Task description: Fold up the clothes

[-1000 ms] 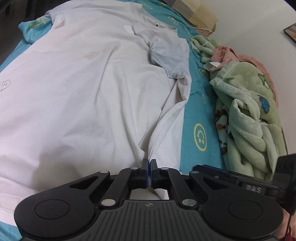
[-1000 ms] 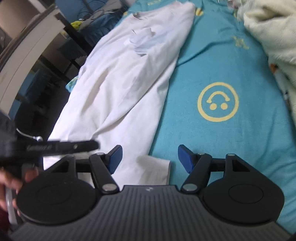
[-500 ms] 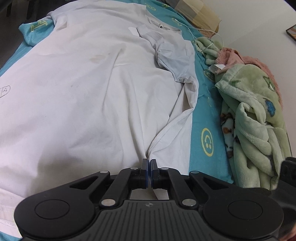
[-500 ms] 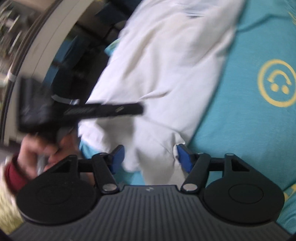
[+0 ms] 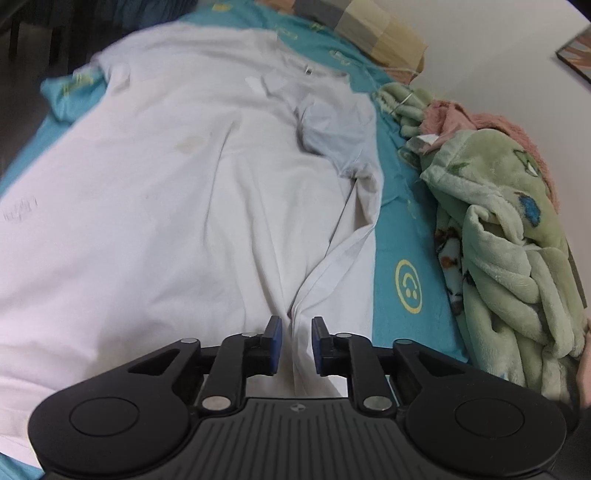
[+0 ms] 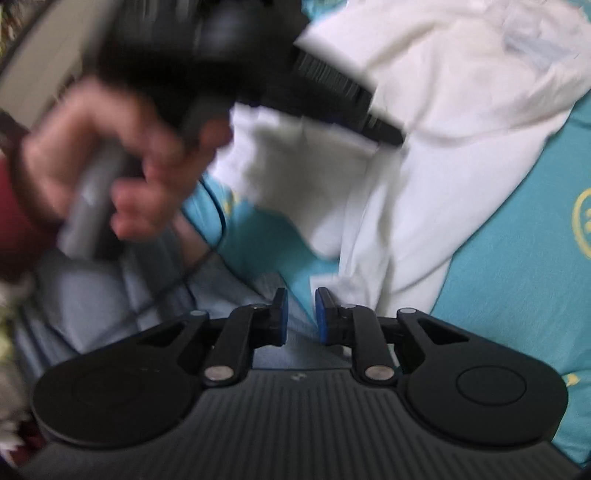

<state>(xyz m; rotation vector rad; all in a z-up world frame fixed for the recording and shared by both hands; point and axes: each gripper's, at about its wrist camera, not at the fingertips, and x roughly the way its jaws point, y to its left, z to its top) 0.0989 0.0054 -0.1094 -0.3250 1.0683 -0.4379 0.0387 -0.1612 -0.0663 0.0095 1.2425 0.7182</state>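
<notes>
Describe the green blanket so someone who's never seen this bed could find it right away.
Start at the bed's teal sheet with yellow smiley prints, where a white T-shirt lies spread out. To the shirt's right, along the white wall, sits a rumpled green fleece blanket. It alone is fuzzy and heaped, with small cartoon patches and pink plush fabric behind it.

Soft even light; right view motion-blurred, edges bowed.

A teal bedsheet point(image 5: 391, 206) printed with yellow smiley faces point(image 5: 408, 286) covers the bed. A rumpled green fleece blanket point(image 5: 506, 236) lies along its right side, below a tan pillow point(image 5: 384, 33).
</notes>
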